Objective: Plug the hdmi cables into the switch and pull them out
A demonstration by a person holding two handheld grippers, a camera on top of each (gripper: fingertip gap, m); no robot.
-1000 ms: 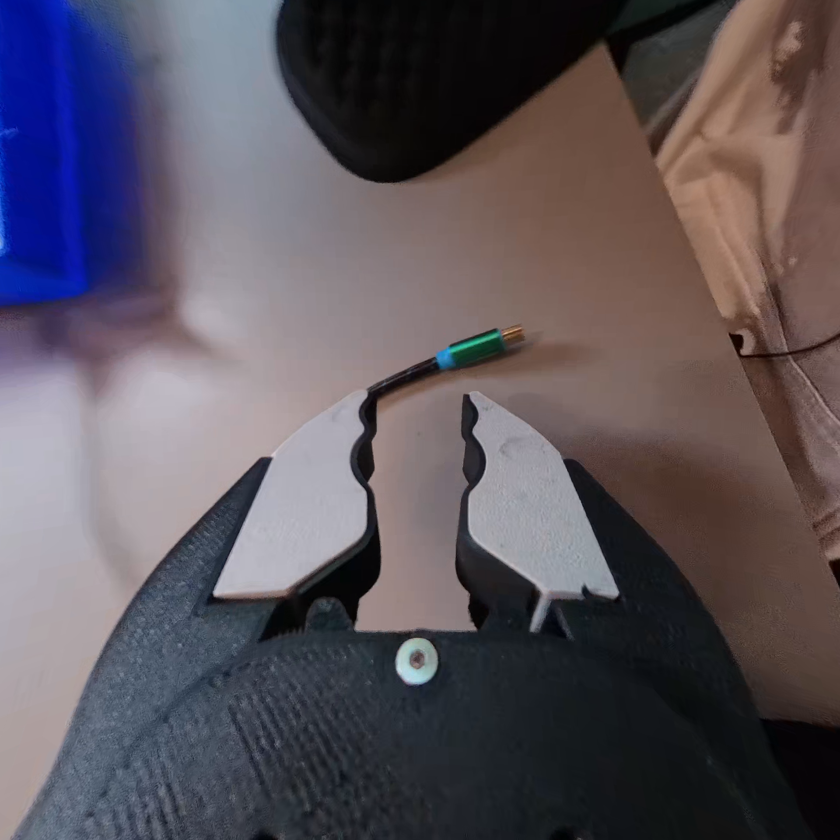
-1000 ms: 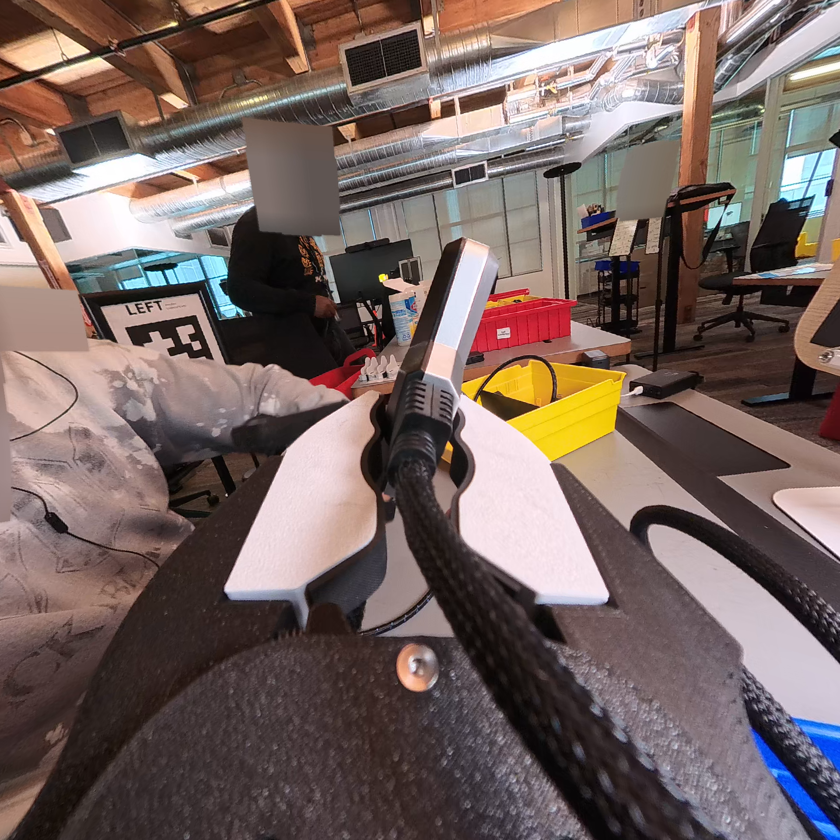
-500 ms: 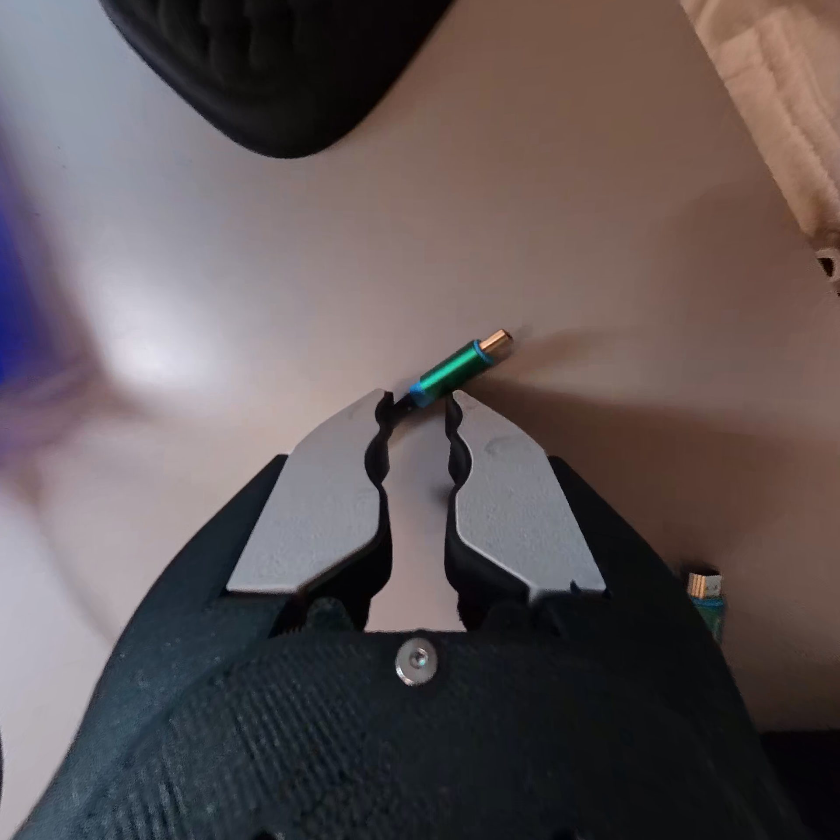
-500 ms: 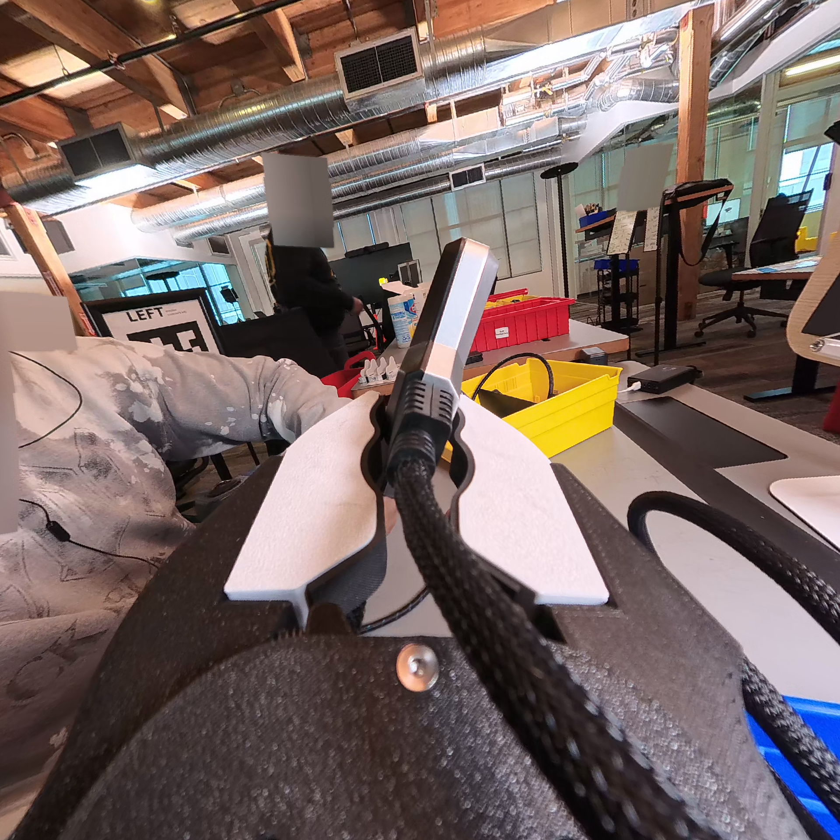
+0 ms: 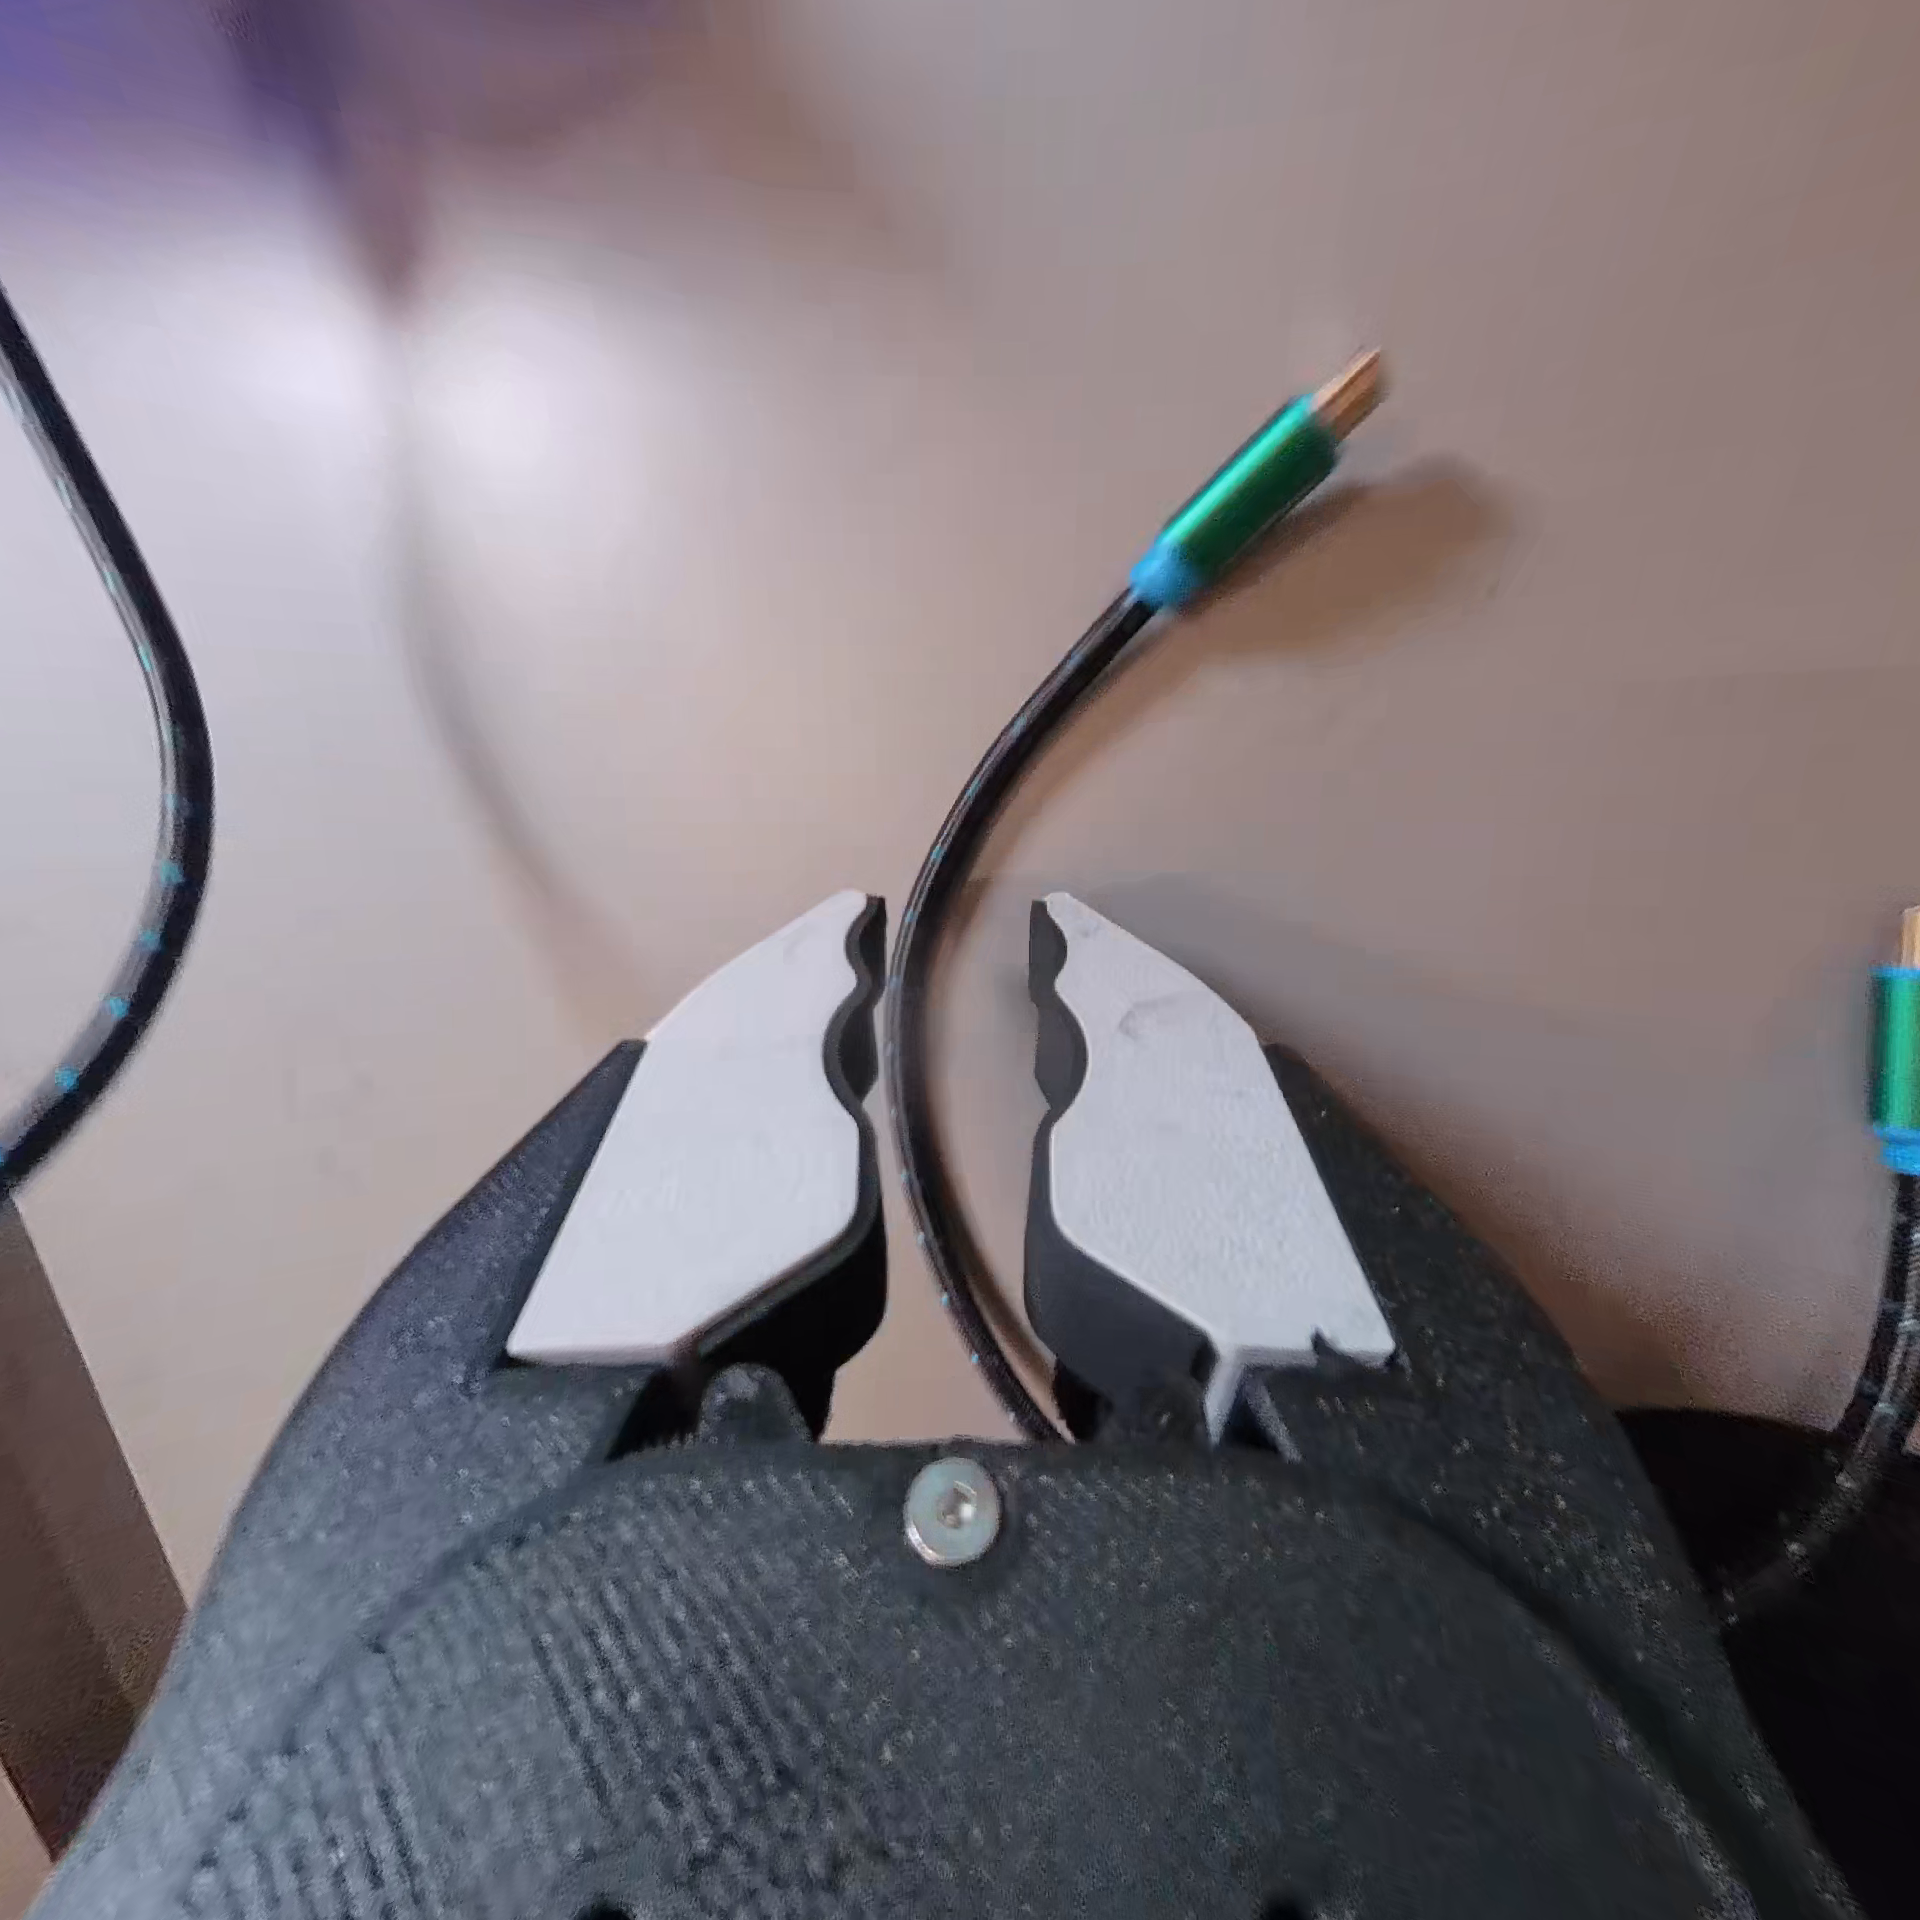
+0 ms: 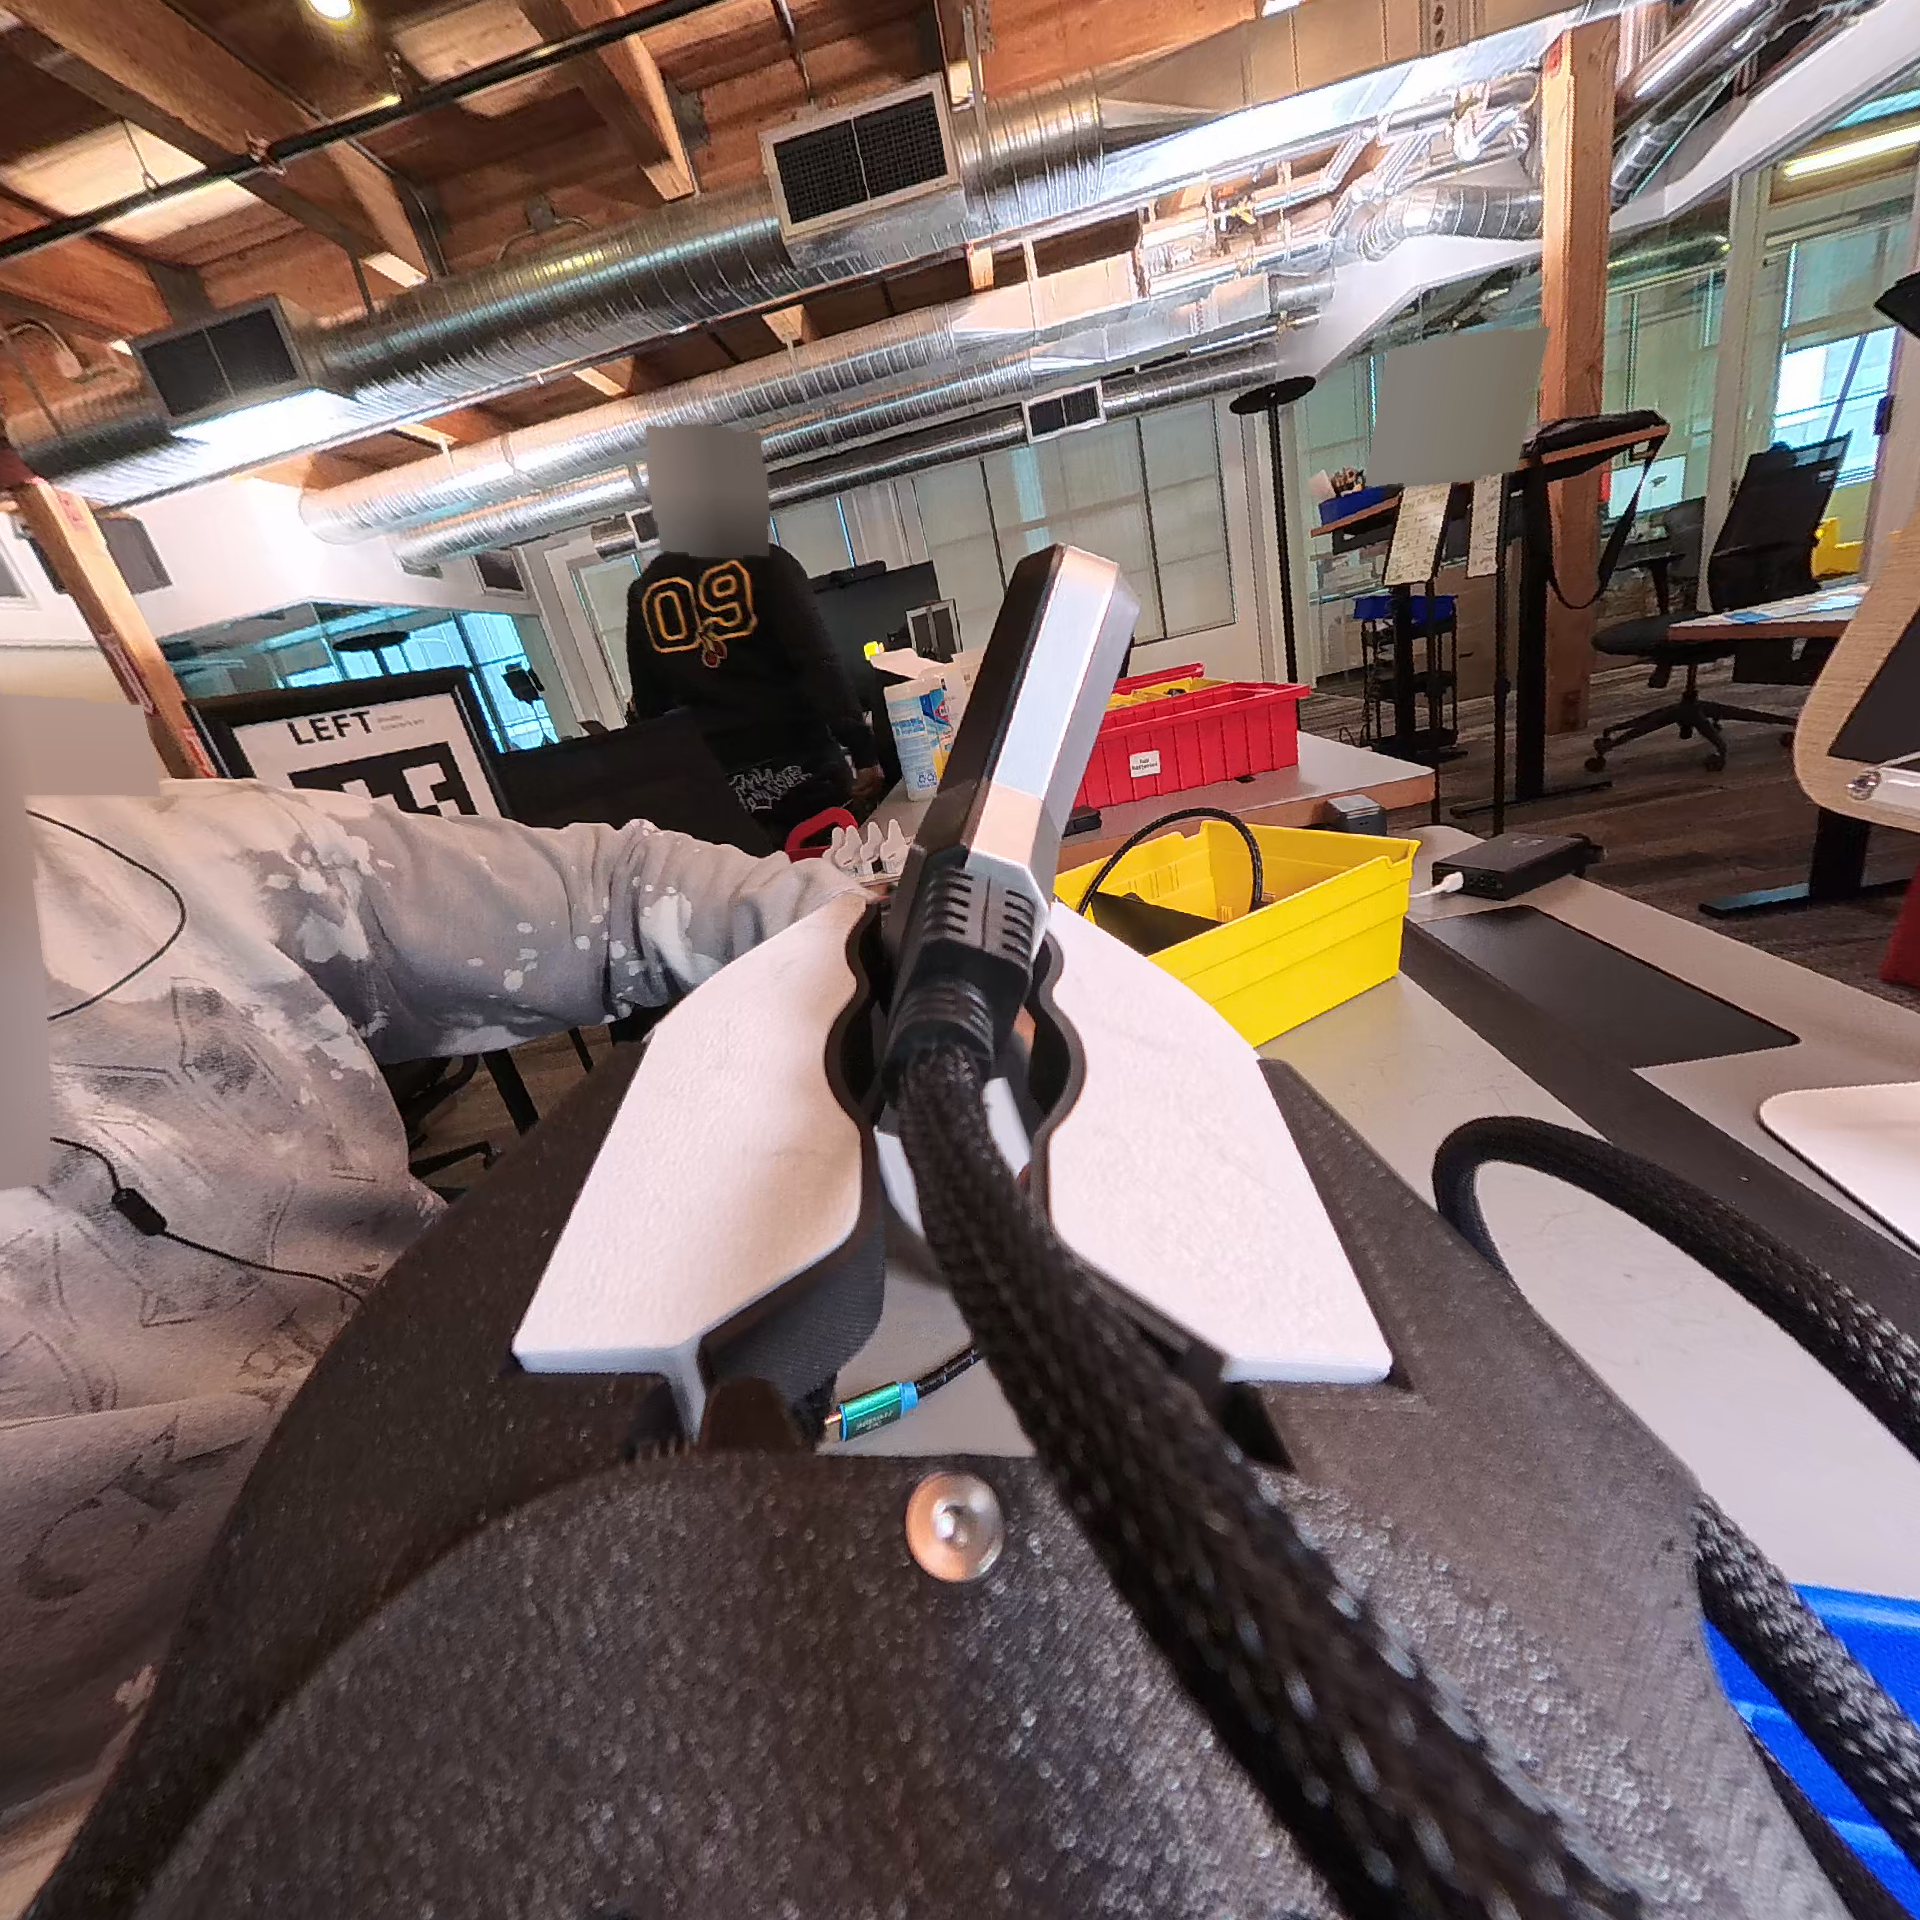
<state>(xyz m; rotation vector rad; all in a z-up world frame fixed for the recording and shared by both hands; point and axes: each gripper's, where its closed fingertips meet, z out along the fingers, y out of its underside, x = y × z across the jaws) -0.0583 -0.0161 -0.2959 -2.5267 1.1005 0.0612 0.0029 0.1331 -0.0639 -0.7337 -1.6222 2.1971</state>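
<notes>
The pale bench (image 5: 623,520) has thin black cables on it. One cable (image 5: 940,935) ends in a green plug (image 5: 1247,509) with a gold tip. In the right wrist view, a yellow bin (image 6: 1309,925) and a thick black cord (image 6: 1683,1236) sit on the bench.

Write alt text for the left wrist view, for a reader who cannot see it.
The left gripper is open, with a black HDMI cable running between its grey fingers, which are not closed on it. The cable curves up and right to a green plug with a gold tip over the pale tabletop. A second green plug shows at the right edge.
</notes>
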